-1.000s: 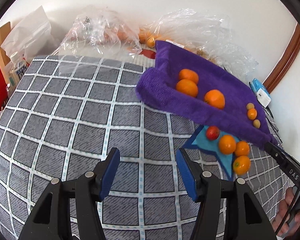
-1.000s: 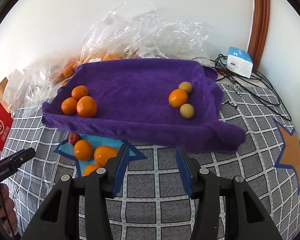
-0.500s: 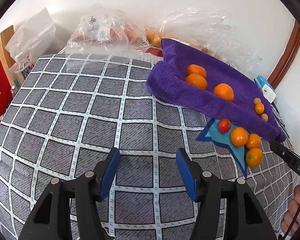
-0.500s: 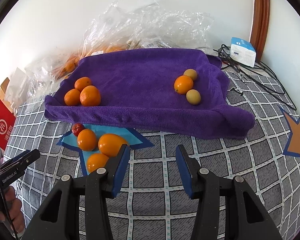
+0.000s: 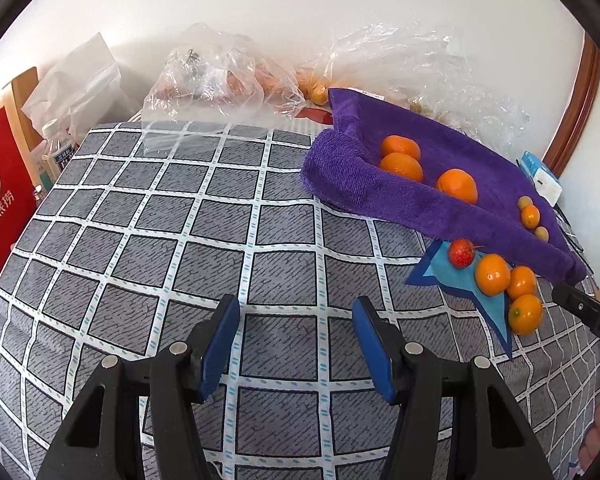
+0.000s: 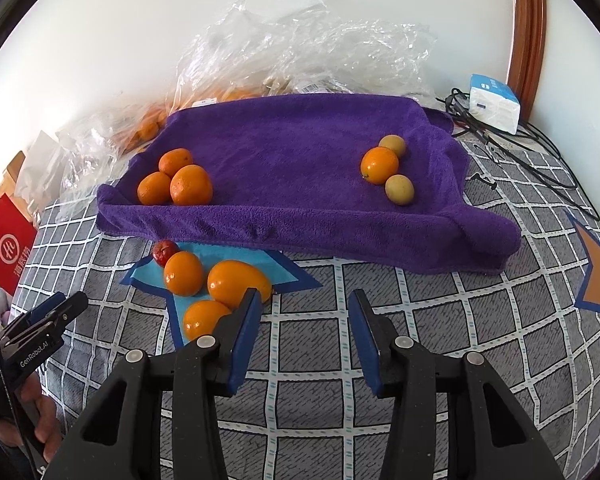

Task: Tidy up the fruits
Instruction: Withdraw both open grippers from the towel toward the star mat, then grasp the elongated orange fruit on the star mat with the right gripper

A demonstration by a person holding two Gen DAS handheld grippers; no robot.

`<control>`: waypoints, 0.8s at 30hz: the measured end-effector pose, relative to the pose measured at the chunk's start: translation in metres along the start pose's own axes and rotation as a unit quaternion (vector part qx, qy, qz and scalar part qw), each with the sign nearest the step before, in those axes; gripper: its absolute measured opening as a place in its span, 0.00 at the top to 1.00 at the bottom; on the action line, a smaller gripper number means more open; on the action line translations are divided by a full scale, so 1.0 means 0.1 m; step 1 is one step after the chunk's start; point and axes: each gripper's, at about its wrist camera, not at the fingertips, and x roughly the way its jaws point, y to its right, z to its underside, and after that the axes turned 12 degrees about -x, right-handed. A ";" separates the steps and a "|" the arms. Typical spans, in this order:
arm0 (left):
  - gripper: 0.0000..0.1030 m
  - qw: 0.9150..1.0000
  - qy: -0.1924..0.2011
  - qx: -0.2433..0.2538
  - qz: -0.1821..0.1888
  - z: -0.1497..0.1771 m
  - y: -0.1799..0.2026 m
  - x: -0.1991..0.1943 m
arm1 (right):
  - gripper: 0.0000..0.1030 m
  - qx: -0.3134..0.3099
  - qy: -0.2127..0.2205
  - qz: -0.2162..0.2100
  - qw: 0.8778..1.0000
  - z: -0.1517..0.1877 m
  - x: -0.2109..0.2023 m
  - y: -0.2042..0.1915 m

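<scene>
Checked cloth [image 6: 440,360], oranges [image 6: 236,282] beside purple towel [image 6: 300,160]

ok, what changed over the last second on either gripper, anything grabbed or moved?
Nothing grabbed or let go. The right gripper has just been closing a little, with nothing between its pads, and its view has drawn closer to the loose oranges on the blue star. The left gripper is open and empty as before; its view swung a bit. The fruit on the purple towel stayed put.

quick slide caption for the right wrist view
Open right tool hovering over the checked grey cloth, beside four loose fruits lying before the purple towel.
</scene>
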 end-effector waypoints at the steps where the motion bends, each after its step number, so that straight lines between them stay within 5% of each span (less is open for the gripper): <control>1: 0.44 1.000 -0.001 -0.001 0.003 0.00 -0.01 0.00 | 0.59 0.001 0.000 -0.001 1.000 0.00 0.00 0.00; 24: 0.32 1.000 -0.007 0.000 0.023 0.04 0.01 0.00 | 0.62 -0.016 -0.013 -0.063 0.998 -0.24 0.31 -0.27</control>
